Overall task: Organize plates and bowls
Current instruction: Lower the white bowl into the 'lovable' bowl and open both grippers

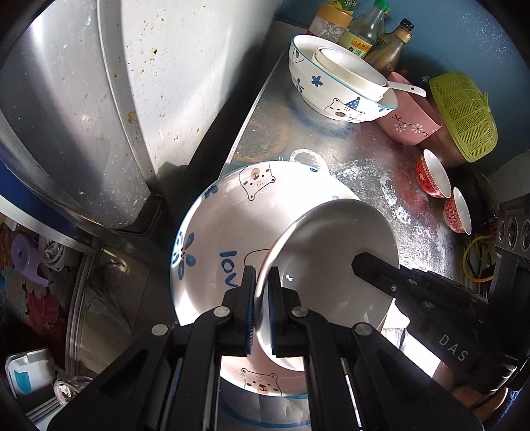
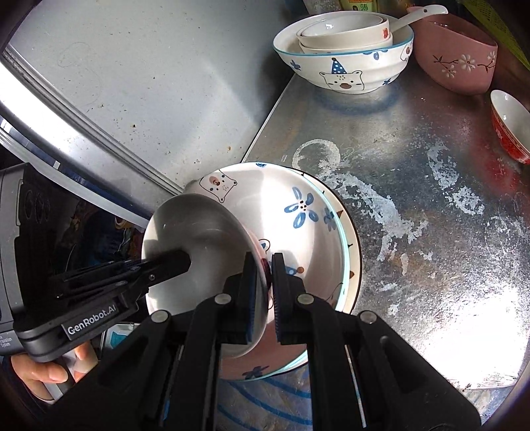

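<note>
A plain white plate (image 1: 331,252) (image 2: 198,232) hangs tilted over a blue-flowered bear plate (image 1: 225,215) (image 2: 298,232) on the metal counter (image 1: 364,159) (image 2: 430,232). My left gripper (image 1: 261,281) is shut on the white plate's near rim; in the right wrist view it (image 2: 172,262) reaches in from the left. My right gripper (image 2: 265,275) is shut on the opposite rim and shows in the left wrist view (image 1: 374,268) coming from the right. A dark-rimmed plate (image 2: 354,265) lies under the bear plate.
At the back, a bear bowl holding smaller white bowls (image 1: 331,83) (image 2: 344,56), a pink bowl (image 1: 407,122) (image 2: 453,56), two red cups (image 1: 432,175) (image 2: 510,122), a green basket (image 1: 463,116) and bottles (image 1: 364,30). A grey appliance wall (image 1: 132,83) borders the counter's left edge.
</note>
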`<state>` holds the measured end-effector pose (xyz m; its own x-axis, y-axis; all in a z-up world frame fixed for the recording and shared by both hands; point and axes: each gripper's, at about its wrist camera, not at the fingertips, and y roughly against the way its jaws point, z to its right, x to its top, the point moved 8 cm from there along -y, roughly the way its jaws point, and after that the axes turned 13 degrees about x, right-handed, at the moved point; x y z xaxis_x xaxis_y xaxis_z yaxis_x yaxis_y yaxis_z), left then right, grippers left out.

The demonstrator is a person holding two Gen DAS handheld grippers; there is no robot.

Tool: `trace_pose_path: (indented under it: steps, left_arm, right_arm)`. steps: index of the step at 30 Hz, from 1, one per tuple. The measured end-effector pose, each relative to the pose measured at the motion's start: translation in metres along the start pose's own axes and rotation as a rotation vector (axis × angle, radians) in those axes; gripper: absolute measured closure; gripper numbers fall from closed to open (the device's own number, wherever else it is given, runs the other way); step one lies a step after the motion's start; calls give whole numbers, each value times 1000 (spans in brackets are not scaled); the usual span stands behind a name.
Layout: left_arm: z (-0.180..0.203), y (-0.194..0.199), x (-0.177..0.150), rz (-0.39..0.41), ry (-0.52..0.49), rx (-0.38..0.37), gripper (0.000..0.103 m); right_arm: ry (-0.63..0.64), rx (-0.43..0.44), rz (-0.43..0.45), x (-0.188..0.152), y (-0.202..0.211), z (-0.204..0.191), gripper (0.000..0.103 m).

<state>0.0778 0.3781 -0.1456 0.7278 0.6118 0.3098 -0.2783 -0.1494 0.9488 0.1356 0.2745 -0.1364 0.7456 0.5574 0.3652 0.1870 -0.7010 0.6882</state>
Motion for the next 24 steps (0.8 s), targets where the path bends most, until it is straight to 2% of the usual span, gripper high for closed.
trace_pose_path:
  steps: [9,17,19,20,21,24]
  left_arm:
    - [-1,-5,0,-14,-2,10,98]
    - [-2,0,5,15,3,30,97]
    - [-2,3,7,25,1,34,91]
    - [-3,4,7,29,2,37,82]
    - [-3,6,8,35,3,37,69]
    - [-2,13,9,64,17,19,43]
  right_arm:
    - [-16,-7,-13,0,-5,6,94]
    - [-19,-27,3,7,-3,8,91]
    - [-12,-26,10,10,0,7,91]
    - [-7,-27,12,11,2,7,91]
    - [-6,-27,16,12,3,7,91]
    - [-3,-29,29,13,10,7,91]
